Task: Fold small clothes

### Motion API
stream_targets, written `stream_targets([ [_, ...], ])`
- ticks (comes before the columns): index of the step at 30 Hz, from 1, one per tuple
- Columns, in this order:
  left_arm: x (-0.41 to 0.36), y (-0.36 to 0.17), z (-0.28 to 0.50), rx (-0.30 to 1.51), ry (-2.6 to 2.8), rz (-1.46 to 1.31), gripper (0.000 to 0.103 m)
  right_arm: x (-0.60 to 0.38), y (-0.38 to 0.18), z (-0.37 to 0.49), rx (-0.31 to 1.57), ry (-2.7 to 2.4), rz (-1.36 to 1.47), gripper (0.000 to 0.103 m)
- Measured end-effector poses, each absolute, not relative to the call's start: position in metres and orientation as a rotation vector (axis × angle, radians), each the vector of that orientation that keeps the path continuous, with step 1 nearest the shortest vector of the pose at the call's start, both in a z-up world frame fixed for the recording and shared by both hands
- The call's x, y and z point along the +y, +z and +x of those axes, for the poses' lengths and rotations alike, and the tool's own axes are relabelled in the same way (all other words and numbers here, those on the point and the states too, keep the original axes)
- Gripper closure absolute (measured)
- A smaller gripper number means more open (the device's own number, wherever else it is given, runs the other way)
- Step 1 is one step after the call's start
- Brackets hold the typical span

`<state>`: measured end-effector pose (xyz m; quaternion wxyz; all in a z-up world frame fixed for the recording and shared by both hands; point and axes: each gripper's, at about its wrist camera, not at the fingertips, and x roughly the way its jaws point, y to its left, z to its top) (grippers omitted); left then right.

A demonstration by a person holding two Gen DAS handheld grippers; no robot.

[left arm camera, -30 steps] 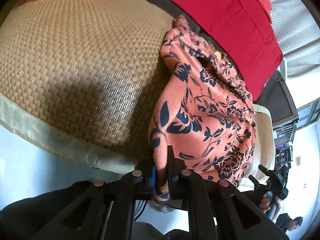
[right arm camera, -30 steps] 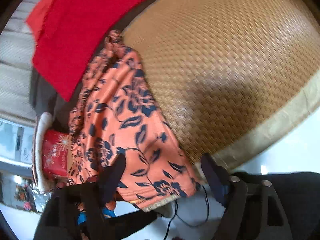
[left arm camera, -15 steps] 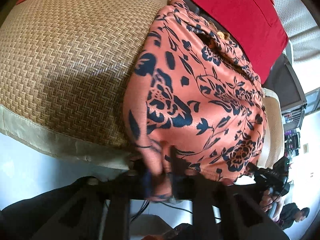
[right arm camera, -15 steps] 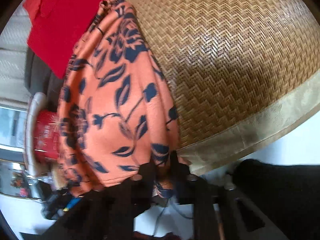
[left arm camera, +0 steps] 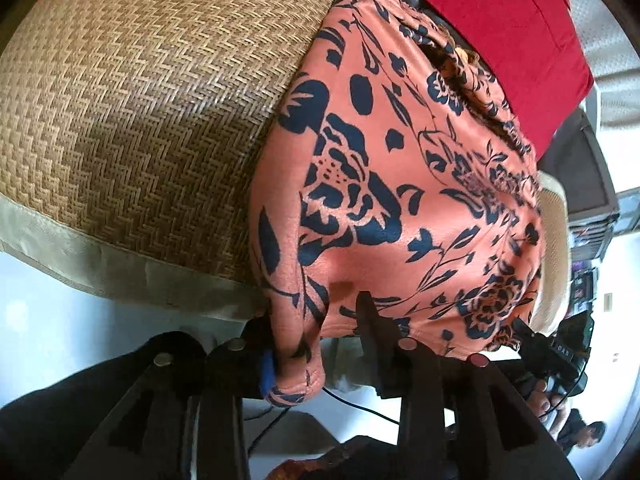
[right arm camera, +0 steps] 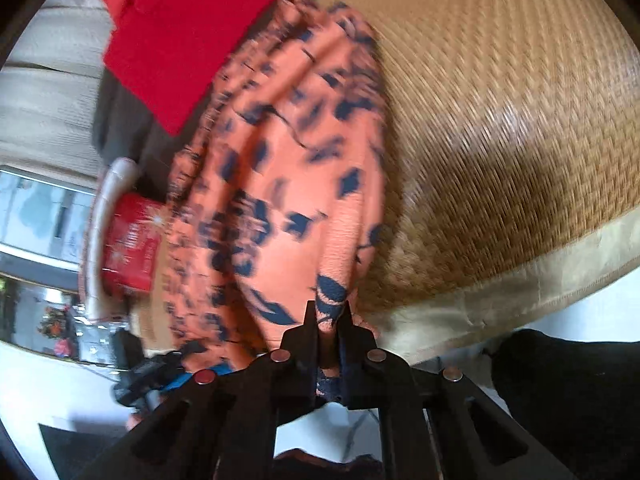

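Orange floral garment (left arm camera: 400, 200), just one, on our woven mat (left arm camera: 140, 120); right gripper (right arm camera: 328, 320) pinches its hem, left gripper (left arm camera: 316, 320) jaws opening around a fold, one red cloth (left arm camera: 500, 20) behind.

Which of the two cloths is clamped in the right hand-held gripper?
The orange floral cloth: its near edge is pinched in the right hand-held gripper. The plain red cloth lies farther back, untouched.
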<state>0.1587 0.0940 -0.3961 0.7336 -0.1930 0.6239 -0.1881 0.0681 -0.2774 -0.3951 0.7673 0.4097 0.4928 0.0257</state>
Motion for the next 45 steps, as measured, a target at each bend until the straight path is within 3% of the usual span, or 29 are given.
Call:
stream_targets([
  [3, 0.089, -0.401, 0.159, 1.391, -0.395, -0.388, 0.068, -0.282, -0.403, 0.061, 1.106, -0.023, 0.875, 0.089],
  [4, 0.088, -0.402, 0.159, 1.397, -0.384, -0.379, 0.073, -0.292, -0.407, 0.061, 1.116, -0.038, 0.899, 0.088],
  [5, 0.086, -0.404, 0.160, 1.405, -0.377, -0.369, 0.084, -0.295, -0.409, 0.060, 1.123, -0.056, 0.916, 0.079],
  [8, 0.082, -0.403, 0.159, 1.401, -0.388, -0.356, 0.091, -0.296, -0.410, 0.056, 1.109, -0.092, 0.918, 0.016],
  [10, 0.075, -0.401, 0.159, 1.392, -0.396, -0.346, 0.091, -0.294, -0.411, 0.057, 1.071, -0.072, 0.914, 0.018],
  [11, 0.072, -0.401, 0.159, 1.392, -0.398, -0.347, 0.091, -0.292, -0.412, 0.059, 1.067, -0.041, 0.910, 0.031],
  [12, 0.069, -0.400, 0.160, 1.394, -0.399, -0.349, 0.091, -0.289, -0.416, 0.062, 1.076, -0.027, 0.909, 0.063],
  [13, 0.069, -0.401, 0.160, 1.402, -0.402, -0.353, 0.091, -0.287, -0.418, 0.063, 1.108, -0.033, 0.898, 0.080],
  [15, 0.065, -0.404, 0.158, 1.418, -0.405, -0.361, 0.090, -0.284, -0.421, 0.062, 1.130, -0.032, 0.894, 0.091],
  [26, 0.080, -0.343, 0.166, 1.251, -0.522, -0.475, 0.096, -0.290, -0.335, 0.060, 0.854, 0.201, 0.969, 0.094],
  [35, 0.079, -0.225, 0.293, 1.031, -0.529, -0.473, 0.096, -0.324, -0.259, 0.158, 0.651, 0.210, 0.975, 0.095],
  [40, 0.046, -0.234, 0.400, 1.069, -0.492, -0.482, 0.095, -0.370, -0.260, 0.244, 0.538, 0.129, 1.090, 0.095],
  [45, 0.024, -0.286, 0.476, 1.135, -0.456, -0.545, 0.094, -0.410, -0.290, 0.316, 0.477, 0.053, 1.155, 0.095],
])
